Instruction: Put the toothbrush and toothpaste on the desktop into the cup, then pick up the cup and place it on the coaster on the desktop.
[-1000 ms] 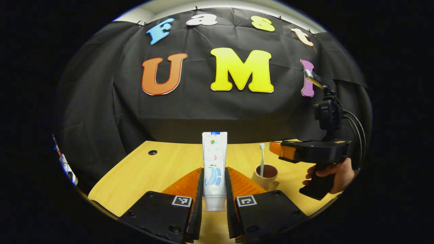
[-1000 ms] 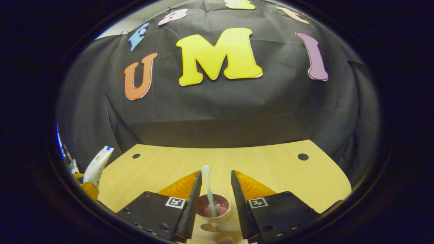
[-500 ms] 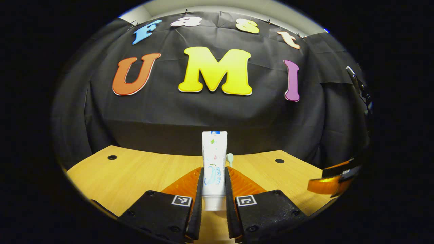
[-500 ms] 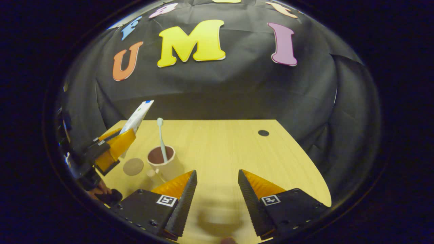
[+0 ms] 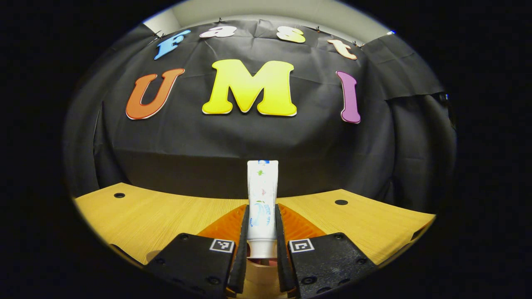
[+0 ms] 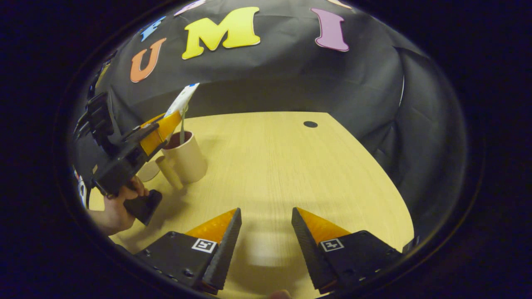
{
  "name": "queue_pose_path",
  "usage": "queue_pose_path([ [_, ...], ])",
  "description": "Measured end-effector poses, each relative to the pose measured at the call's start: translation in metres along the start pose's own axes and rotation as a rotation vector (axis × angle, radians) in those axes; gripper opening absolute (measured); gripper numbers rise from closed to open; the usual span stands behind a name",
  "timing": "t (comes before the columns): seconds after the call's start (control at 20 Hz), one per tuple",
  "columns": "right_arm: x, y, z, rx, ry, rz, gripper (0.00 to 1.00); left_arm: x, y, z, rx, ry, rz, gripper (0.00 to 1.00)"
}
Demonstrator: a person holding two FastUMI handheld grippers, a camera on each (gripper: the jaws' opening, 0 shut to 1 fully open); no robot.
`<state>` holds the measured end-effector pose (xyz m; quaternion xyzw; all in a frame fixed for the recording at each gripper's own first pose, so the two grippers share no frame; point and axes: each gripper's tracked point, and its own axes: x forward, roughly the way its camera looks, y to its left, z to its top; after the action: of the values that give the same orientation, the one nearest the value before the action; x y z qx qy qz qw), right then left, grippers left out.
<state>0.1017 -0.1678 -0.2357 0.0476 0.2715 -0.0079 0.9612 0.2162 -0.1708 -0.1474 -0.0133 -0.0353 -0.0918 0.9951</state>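
toothpaste [image 5: 262, 199] — white tube, cap down, upright just above cup | cup [image 6: 185, 157] — beige mug, dark inside, upright on desktop | toothbrush [image 6: 183, 124] — standing in cup | coaster [image 6: 148, 171] — round, just beside cup

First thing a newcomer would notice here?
The toothpaste tube, clamped upright between the left gripper's fingers, dead centre in the left gripper view. In the right gripper view it hangs over the cup, toothbrush inside. The right gripper is open over the desk.
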Motion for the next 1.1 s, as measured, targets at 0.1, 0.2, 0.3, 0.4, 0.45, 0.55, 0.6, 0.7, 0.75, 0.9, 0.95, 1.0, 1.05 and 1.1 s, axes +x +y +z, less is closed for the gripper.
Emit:
queue_pose_path([
  [0.1, 0.002, 0.0, -0.007, 0.009, 0.014, 0.001, 0.75, 0.002, -0.001, -0.003, 0.013, -0.014, 0.005, 0.34],
  [0.2, 0.001, 0.002, -0.013, 0.015, 0.027, 0.005, 0.75, 0.004, -0.002, -0.003, 0.04, -0.044, 0.013, 0.34],
  [0.3, -0.001, 0.003, -0.016, 0.012, 0.027, 0.008, 0.72, 0.005, -0.003, -0.008, 0.06, -0.062, 0.016, 0.35],
  [0.4, -0.002, 0.004, -0.016, 0.009, 0.027, 0.009, 0.72, 0.004, -0.003, -0.016, 0.074, -0.059, 0.019, 0.36],
  [0.45, -0.002, 0.005, -0.018, 0.011, 0.028, 0.011, 0.72, 0.004, -0.001, -0.02, 0.079, -0.059, 0.027, 0.37],
  [0.55, -0.002, 0.007, -0.02, 0.019, 0.03, 0.014, 0.72, 0.005, 0.003, -0.028, 0.07, -0.038, 0.038, 0.37],
  [0.6, -0.003, 0.008, -0.021, 0.021, 0.032, 0.015, 0.72, 0.002, 0.004, -0.034, 0.065, -0.022, 0.045, 0.38],
  [0.7, -0.003, 0.009, -0.023, 0.02, 0.032, 0.014, 0.72, -0.001, 0.003, -0.03, 0.058, -0.03, 0.045, 0.41],
  [0.75, -0.003, 0.01, -0.025, 0.019, 0.031, 0.011, 0.72, -0.002, 0.003, -0.031, 0.057, -0.025, 0.039, 0.45],
  [0.9, -0.005, 0.015, -0.019, 0.023, 0.017, 0.01, 0.76, -0.009, -0.002, -0.037, 0.054, 0.025, 0.019, 0.53],
  [0.95, -0.007, 0.017, -0.016, 0.023, 0.008, 0.009, 0.76, -0.014, -0.003, -0.038, 0.05, 0.044, 0.015, 0.59],
  [1.0, -0.009, 0.018, -0.012, 0.02, -0.001, 0.006, 0.76, -0.018, -0.002, -0.036, 0.044, 0.054, 0.011, 0.61],
  [1.05, -0.01, 0.02, -0.008, 0.018, -0.011, 0.007, 0.78, -0.023, -0.001, -0.033, 0.037, 0.06, 0.01, 0.67],
  [1.1, -0.013, 0.023, -0.003, 0.013, -0.021, 0.006, 0.8, -0.028, 0.001, -0.028, 0.03, 0.062, 0.012, 0.73],
])
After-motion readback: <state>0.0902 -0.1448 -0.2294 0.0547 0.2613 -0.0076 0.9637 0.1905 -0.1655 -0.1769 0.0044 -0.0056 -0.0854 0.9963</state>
